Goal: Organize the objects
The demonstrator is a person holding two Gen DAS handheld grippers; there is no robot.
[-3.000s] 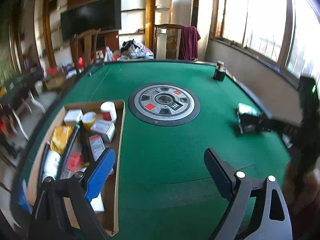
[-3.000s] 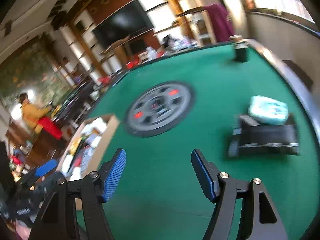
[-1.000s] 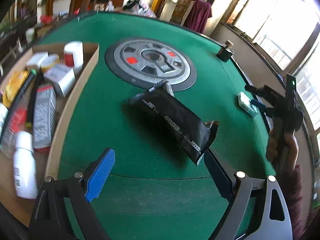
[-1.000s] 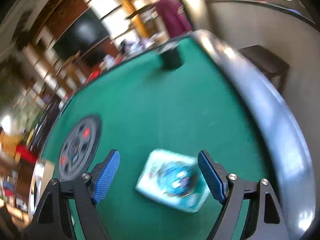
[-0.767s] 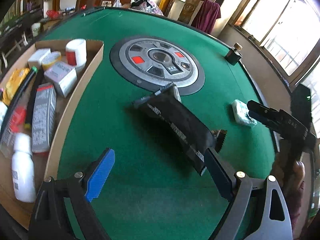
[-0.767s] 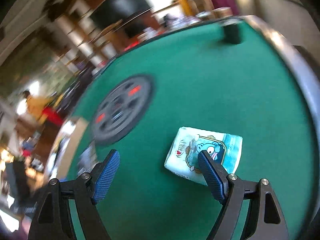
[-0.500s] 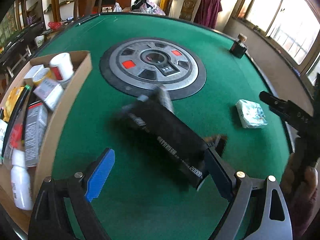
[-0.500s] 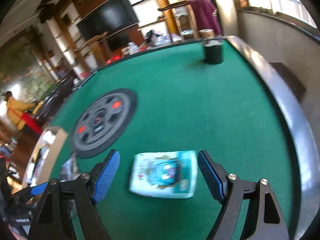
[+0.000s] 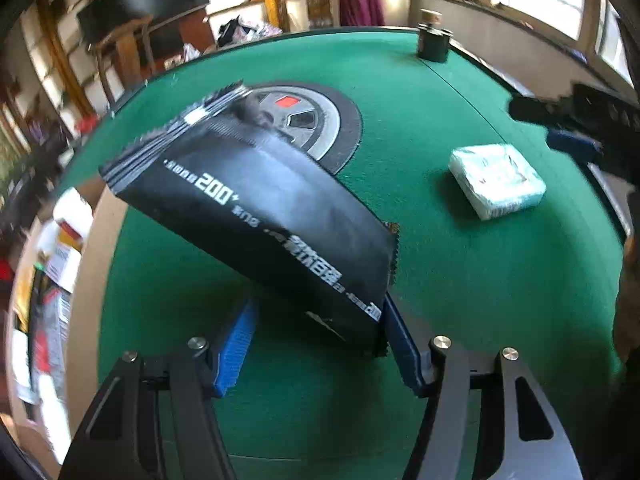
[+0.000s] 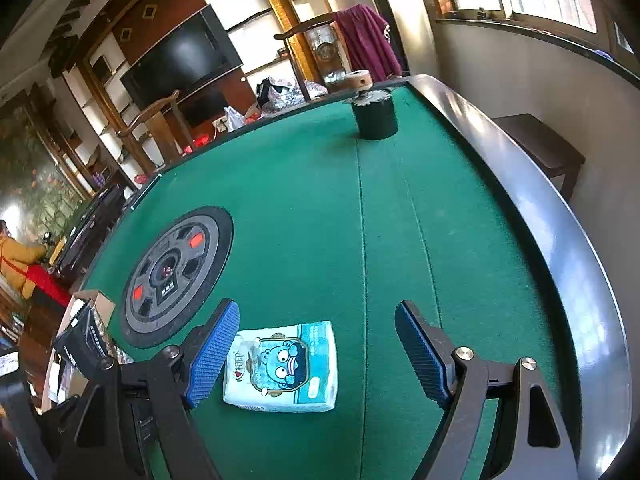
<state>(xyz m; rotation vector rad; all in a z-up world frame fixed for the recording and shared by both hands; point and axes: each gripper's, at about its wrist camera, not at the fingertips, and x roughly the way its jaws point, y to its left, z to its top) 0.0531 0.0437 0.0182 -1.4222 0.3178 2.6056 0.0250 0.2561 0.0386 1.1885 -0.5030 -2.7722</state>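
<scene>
Black pouch [image 9: 256,216] with white print sits tilted above the green counter [image 9: 440,280], its near end between the blue pads of the left hand-held gripper [image 9: 316,340], whose jaws have just been closing on it; the right pad meets the pouch's lower corner, while the left pad stands just under its lower edge, and the blur makes it hard to tell whether both press firmly. Its far, crimped end rises over the grey round disc [image 9: 316,120] set in the middle of the counter. Left of the pouch, a cardboard box [image 9: 100,216] holds blurred packages and bottles. To the right, a pale blue tissue pack [image 9: 496,180] lies flat on the felt, well apart from the pouch. From the right wrist view that same tissue pack [image 10: 284,366], printed with a blue cartoon face, lies between the spread jaws of the right hand-held gripper [image 10: 316,356]; the left pad stands just beside its edge, the right pad is apart from it, so nothing is grasped. Farther off, a dark round container [image 10: 376,118] stands near the counter's far rim.
</scene>
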